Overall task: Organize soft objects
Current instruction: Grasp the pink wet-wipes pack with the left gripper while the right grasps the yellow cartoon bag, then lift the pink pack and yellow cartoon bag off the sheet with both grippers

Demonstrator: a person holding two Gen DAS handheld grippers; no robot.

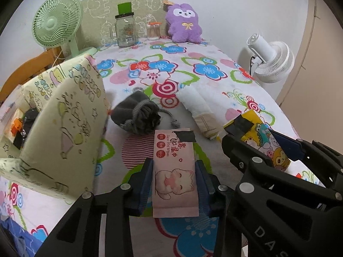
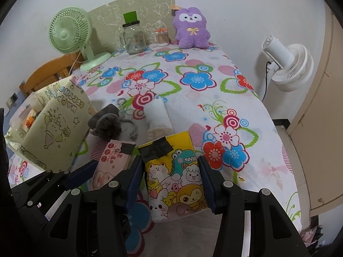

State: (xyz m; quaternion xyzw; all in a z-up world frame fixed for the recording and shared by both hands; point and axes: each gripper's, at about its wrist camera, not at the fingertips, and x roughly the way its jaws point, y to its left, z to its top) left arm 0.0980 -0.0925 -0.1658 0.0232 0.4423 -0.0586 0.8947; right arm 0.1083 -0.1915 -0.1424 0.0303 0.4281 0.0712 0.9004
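Observation:
My left gripper (image 1: pixel 174 176) is shut on a pink wet-wipes pack (image 1: pixel 174 171) printed with a cat, held just above the flowered tablecloth. The pack also shows in the right wrist view (image 2: pixel 109 160). My right gripper (image 2: pixel 170 177) is shut on a yellow tissue pack (image 2: pixel 173 177) printed with cartoon animals; the pack shows in the left wrist view (image 1: pixel 261 137) too. A grey drawstring pouch (image 1: pixel 137 115) and a folded white towel (image 1: pixel 199 111) lie on the table ahead. A purple plush (image 1: pixel 185 24) sits at the far end.
An open cream storage box (image 1: pixel 64 117) with doodle print stands at the left, holding a few items. A green desk fan (image 1: pixel 57 21), a glass jar (image 1: pixel 125 30) and a cotton-swab jar (image 1: pixel 154 31) stand at the back. A white fan (image 1: pixel 270 62) stands off the table's right edge.

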